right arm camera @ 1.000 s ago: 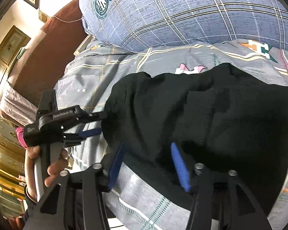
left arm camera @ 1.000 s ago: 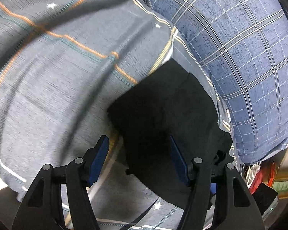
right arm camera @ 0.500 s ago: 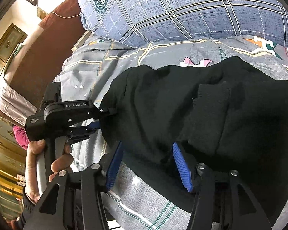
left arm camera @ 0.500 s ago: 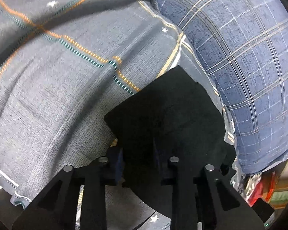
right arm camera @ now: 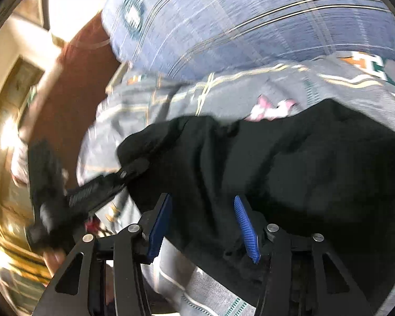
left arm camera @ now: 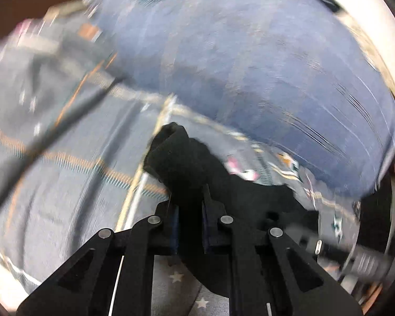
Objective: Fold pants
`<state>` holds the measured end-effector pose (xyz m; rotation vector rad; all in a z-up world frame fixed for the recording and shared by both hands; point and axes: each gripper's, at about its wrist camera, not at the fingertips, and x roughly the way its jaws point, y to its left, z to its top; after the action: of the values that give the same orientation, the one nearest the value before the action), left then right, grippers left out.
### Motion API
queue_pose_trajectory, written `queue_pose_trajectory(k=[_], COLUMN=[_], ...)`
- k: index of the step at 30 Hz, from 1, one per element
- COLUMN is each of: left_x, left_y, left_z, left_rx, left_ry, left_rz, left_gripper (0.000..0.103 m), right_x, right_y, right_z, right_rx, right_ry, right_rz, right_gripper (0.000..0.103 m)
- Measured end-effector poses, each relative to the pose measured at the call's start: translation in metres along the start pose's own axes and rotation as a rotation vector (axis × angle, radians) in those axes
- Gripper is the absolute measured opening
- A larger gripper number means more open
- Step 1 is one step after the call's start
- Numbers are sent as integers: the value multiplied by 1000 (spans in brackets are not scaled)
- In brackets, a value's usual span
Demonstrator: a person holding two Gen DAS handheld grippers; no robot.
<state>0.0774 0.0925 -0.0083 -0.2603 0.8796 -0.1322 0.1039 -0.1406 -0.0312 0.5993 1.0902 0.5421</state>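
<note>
Two claws work one pair of black pants [left arm camera: 187, 163] on the bed. In the left wrist view, my left claw [left arm camera: 189, 210] is closing, its jaws almost together and pinching a bunched fold of the pants, which rises toward 12 o'clock over the grey patterned bedsheet [left arm camera: 65, 184]. A blue plaid pillow [left arm camera: 250, 65] fills 1 o'clock. In the right wrist view, my right claw [right arm camera: 202, 221] stands about half open with the pants' edge between its blue pads [right arm camera: 243, 226], not squeezed. My left claw [right arm camera: 110, 181] grips the cloth at 9 o'clock.
</note>
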Motion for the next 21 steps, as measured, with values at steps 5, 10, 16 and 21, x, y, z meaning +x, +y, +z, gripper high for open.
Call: queue_pose_trajectory(k=[5, 10, 16, 21], left_x=[-19, -18, -3, -2], left_y=[-68, -124, -156, -168], left_z=[-16, -50, -83, -94], left_rx=[268, 489, 659, 727], left_ry=[-98, -104, -90, -80], left_rz=[-30, -69, -45, -44], left_gripper=[10, 10, 10, 10], right_x=[-42, -71, -85, -74], right_y=[-20, -25, -42, -46], right_z=[14, 21, 24, 21], right_rx=[68, 65, 99, 55], right_ry=[-70, -86, -71, -13], right_rz=[57, 136, 177, 39], right_gripper=[65, 84, 94, 90])
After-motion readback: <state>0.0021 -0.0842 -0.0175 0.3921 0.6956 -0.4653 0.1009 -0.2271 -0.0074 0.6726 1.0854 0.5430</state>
